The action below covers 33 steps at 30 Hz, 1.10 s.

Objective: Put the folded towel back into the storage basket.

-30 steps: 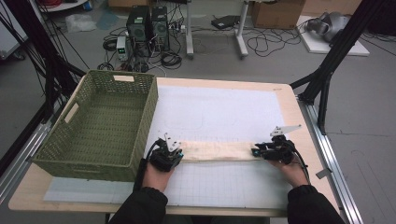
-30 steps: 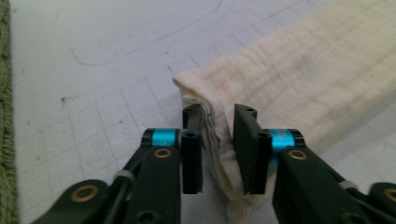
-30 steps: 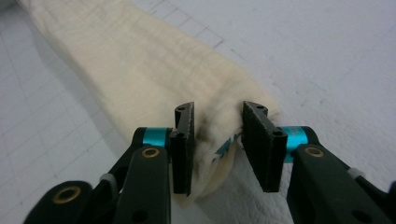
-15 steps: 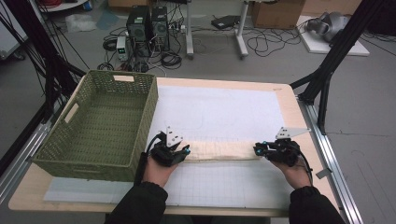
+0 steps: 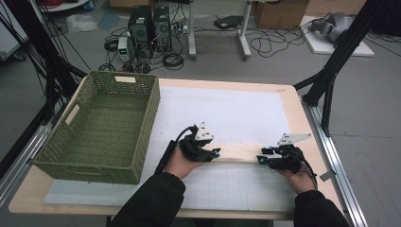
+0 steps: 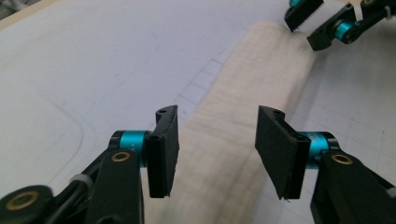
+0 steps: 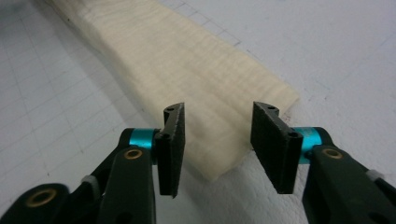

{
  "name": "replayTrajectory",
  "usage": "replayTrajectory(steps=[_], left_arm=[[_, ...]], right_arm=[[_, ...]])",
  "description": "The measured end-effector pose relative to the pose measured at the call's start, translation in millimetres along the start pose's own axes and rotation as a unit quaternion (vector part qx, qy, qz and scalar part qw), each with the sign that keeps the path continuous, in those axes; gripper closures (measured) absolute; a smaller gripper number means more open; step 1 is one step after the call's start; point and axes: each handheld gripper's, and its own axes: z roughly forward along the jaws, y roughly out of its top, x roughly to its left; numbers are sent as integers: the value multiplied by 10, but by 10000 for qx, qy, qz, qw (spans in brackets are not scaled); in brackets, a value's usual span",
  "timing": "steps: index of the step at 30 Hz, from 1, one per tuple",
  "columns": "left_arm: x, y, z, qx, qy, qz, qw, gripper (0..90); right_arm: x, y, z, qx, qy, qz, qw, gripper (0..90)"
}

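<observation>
Both grippers, left gripper (image 5: 213,153) and right gripper (image 5: 261,159), are opening wide at the folded cloth's (image 5: 239,158) ends, lower middle of the frame, gripping nothing

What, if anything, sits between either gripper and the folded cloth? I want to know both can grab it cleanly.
Nothing visible does. The left gripper and the right gripper each hang with open jaws, just opened wider, directly over an end of the cream cloth. The green basket stands off to the side on the table.

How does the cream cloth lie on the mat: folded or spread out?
Folded: the cream cloth forms a long narrow strip with a thick, layered end, on the white mat.
</observation>
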Motion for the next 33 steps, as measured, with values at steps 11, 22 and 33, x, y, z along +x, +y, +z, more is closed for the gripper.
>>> replayTrajectory(steps=[11,22,33], left_arm=[[-62,363,399,491,-603,546,9955,464],[-2,262,766,1263,-1078,624,9841,394],[0,228,800,1283,-1238,616,9821,342]], right_arm=[[33,9,59,143,-54,-235,9996,706],[-28,2,82,185,-15,-235,9996,796],[-8,2,84,188,-51,-237,9995,774]])
